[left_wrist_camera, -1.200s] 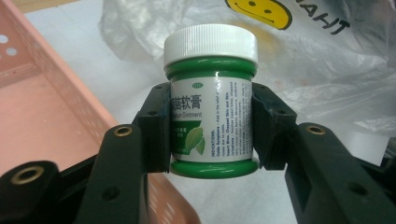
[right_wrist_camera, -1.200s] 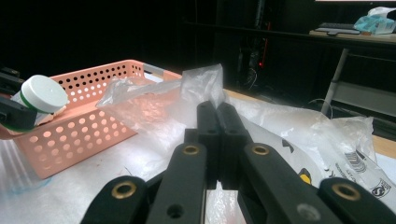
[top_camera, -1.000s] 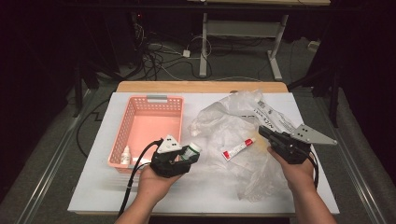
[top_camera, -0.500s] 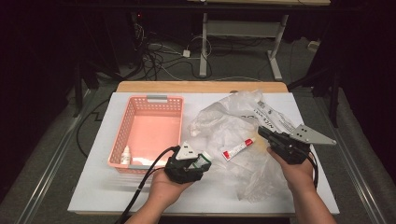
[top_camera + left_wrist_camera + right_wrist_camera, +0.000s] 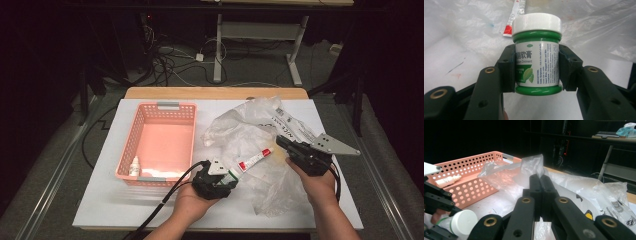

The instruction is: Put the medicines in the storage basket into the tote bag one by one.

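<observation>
Here the left gripper (image 5: 226, 176) is clamping a green ointment jar (image 5: 537, 55) squarely between its pads, white cap pointing away from the hand, just short of the mouth of the plastic bag (image 5: 260, 135). The right gripper (image 5: 540, 182), jaws pressed together, is pinching the bag's film and lifting an edge of it. A red-and-white tube (image 5: 255, 159) is lying on the bag just beyond the jar, and the pink basket (image 5: 131, 145) is sitting off to the left gripper's outer side with a small dropper bottle (image 5: 134, 166) inside. It looks as if the jar is being carried between bag and basket; I cannot tell which way. The next move calls for a steady grip and a clear opening.
</observation>
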Motion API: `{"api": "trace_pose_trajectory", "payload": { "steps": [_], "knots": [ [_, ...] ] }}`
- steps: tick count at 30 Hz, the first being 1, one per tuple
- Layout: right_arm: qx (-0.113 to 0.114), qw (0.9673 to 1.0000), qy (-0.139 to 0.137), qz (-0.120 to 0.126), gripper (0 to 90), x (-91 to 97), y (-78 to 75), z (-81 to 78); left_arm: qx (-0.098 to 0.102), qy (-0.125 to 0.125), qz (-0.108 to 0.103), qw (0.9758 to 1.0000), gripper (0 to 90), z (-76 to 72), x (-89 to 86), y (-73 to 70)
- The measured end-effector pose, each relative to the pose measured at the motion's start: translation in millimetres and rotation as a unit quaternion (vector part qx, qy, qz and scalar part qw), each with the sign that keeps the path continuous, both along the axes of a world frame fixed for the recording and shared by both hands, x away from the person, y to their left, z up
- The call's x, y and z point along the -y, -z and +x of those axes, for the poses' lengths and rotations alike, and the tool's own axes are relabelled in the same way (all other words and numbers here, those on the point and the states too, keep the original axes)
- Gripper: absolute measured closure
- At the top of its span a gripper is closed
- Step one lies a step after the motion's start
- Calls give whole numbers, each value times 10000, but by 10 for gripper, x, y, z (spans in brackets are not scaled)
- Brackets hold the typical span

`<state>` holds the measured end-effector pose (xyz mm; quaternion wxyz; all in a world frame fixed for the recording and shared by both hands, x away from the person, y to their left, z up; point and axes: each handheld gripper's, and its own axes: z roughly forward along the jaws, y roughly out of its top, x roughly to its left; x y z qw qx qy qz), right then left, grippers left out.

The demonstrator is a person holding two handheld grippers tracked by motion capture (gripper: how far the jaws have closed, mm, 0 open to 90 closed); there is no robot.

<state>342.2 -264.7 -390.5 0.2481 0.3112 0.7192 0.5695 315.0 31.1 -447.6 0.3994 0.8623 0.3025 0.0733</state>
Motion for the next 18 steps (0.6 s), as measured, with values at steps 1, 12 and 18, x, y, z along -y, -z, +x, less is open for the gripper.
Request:
{"api": "trace_pose_trajectory", "payload": {
  "steps": [1, 12, 18],
  "knots": [
    [5, 10000, -1, -2, 900, -1, -1, -1, 26, -14, -18, 10000, 536, 17, 19, -2],
    [19, 10000, -18, 61, 900, 3, -16, -5, 208, 1, -22, 9998, 536, 291, 312, -51],
    [21, 10000, -12, 82, 900, 18, -17, 0, 270, -71, -2, 9996, 536, 465, 461, -17]
  ]
}}
